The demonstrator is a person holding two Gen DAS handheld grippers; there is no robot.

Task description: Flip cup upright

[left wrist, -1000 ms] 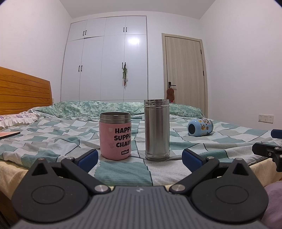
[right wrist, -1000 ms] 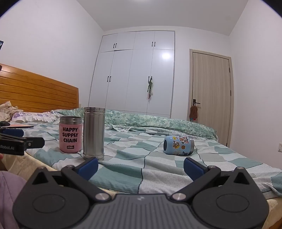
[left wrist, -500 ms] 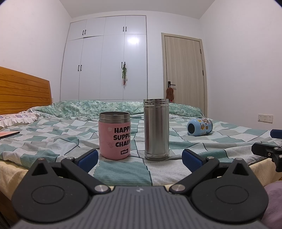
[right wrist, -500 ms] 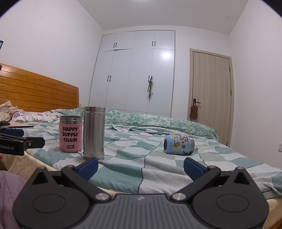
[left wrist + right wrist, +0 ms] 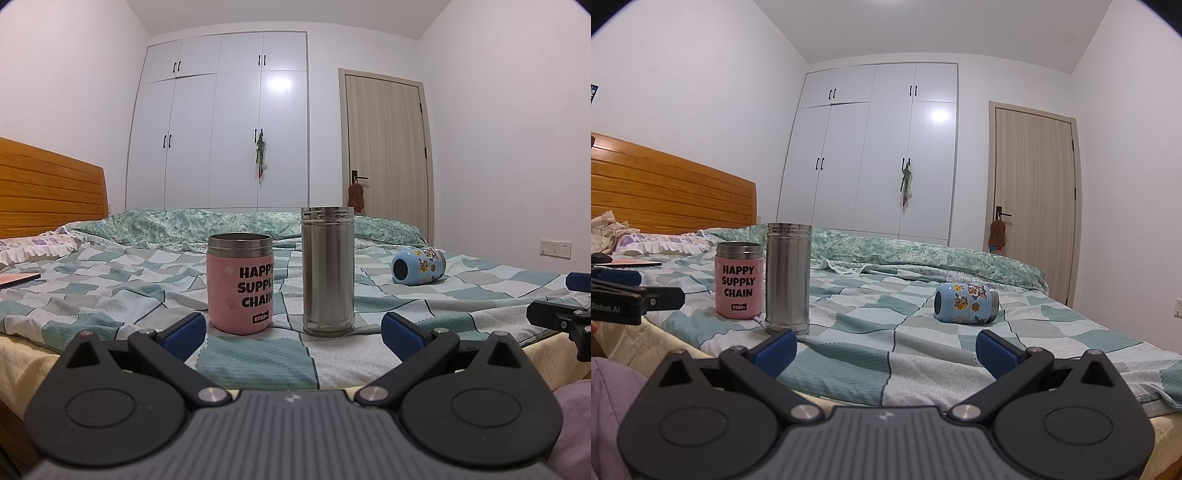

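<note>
Blue cup [image 5: 966, 302] lies sideways on checkered bedspread [image 5: 871, 332].

Cup [image 5: 966, 302] on bed [image 5: 923, 354], right of flask [image 5: 787, 277].

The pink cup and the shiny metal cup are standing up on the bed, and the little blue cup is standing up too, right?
Not quite. The blue cup is lying on its side on the bed, not standing; the right wrist view shows it clearly. The pink cup and the metal cup do stand upright, side by side.
</note>
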